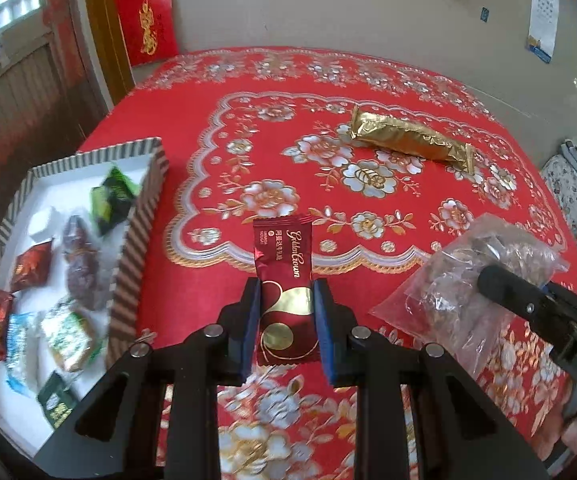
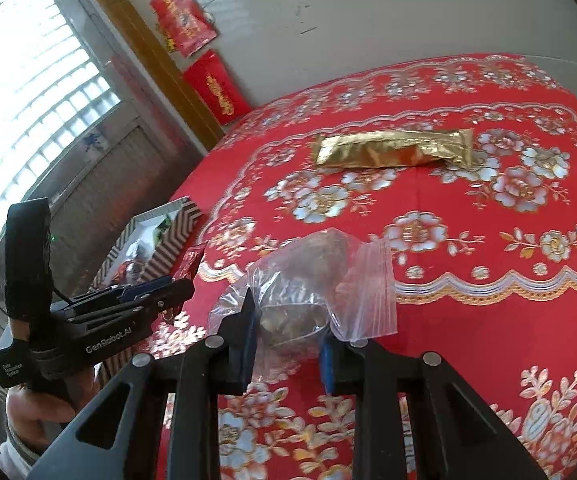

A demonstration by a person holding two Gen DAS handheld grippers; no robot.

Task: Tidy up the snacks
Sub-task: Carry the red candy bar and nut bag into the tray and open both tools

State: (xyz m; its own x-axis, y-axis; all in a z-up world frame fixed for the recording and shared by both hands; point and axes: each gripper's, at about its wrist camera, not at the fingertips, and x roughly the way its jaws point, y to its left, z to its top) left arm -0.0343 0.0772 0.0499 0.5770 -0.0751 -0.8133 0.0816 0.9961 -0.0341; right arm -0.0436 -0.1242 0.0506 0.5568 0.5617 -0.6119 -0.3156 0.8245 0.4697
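Left gripper [image 1: 286, 320]: blue pads pressed on both edges of a dark red nougat packet [image 1: 284, 280]; jaws narrow, packet held upright between them, clear of the tablecloth by my reading.
Right gripper [image 2: 288, 344]: jaws closing, nearly together, on a clear zip bag [image 2: 312, 288]; the bag's lower part is bunched between the pads, its zip strip flopping to the right.
Tray [image 1: 144, 216]: striped-rim box with white floor, at the table's left edge, just left of the left gripper in the left wrist view.
Tray contents: several small wrapped snacks already inside (green, red-brown, pale blue, a dark lumpy clear pack); blurred, so no exact count.
Gold packet [image 1: 410, 140]: long foil pack, lying flat on the tablecloth [image 1: 216, 92] toward the far side, well apart from both grippers and the tray.
Progress (judgement): well along. Most small items are boxed; two are in hand, one is untouched.
Remaining (judgement): nougat packet and zip bag to the tray, then the gold packet.
Nougat packet, look: glossy red foil, gold swirl and script lettering, crimped ends, flat and stiff.
Zip bag, look: thin crinkled plastic, brown lumpy contents, soft and likely to sag in the grip.
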